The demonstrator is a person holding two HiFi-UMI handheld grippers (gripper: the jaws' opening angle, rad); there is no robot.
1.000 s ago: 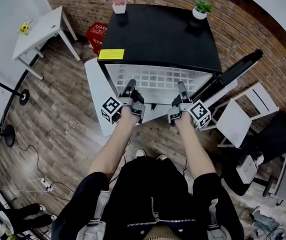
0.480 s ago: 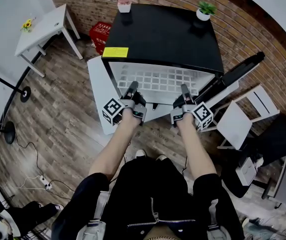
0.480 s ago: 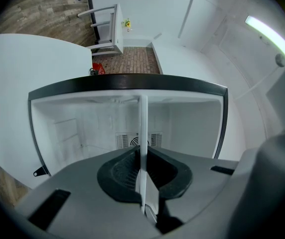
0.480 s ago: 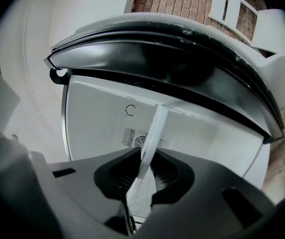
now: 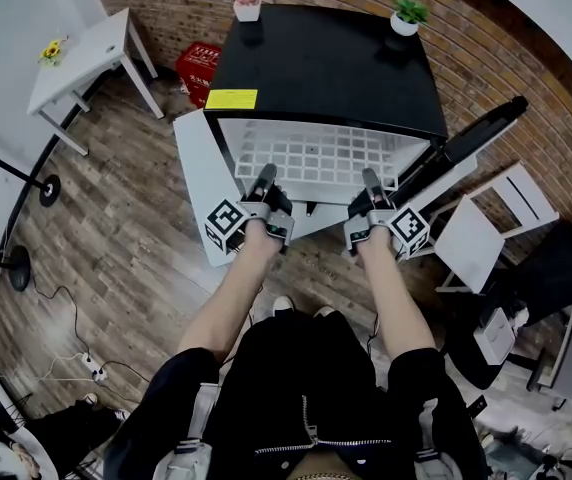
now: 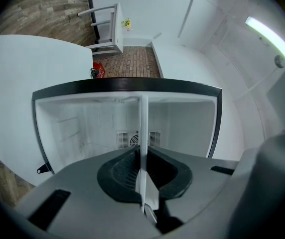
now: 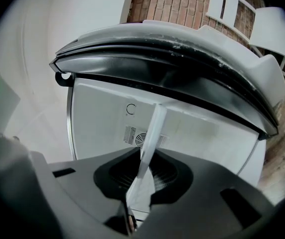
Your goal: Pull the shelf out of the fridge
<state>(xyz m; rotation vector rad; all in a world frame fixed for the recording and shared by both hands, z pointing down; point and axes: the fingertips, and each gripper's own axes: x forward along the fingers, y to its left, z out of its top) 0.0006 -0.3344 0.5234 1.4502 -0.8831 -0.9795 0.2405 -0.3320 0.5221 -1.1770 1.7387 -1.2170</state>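
Observation:
A black fridge (image 5: 326, 63) stands open in front of me, with its white wire shelf (image 5: 316, 158) partly out of it. In the head view my left gripper (image 5: 264, 175) is shut on the shelf's front edge near the left. My right gripper (image 5: 369, 179) holds the same edge near the right. In the left gripper view the shelf (image 6: 143, 128) shows edge-on as a white strip pinched in the left gripper (image 6: 143, 183). In the right gripper view the shelf (image 7: 153, 128) lies between the pads of the right gripper (image 7: 140, 180), whose jaws are opening slightly.
The fridge door (image 5: 471, 143) stands open to the right, and a white panel (image 5: 194, 183) hangs at the left. Two potted plants (image 5: 409, 15) sit on the fridge top. A white table (image 5: 81, 58), a red crate (image 5: 198, 63) and a white chair (image 5: 486, 228) stand around.
A little more of the shelf's grid shows outside the fridge than a second ago. Both grippers have stayed on its front edge.

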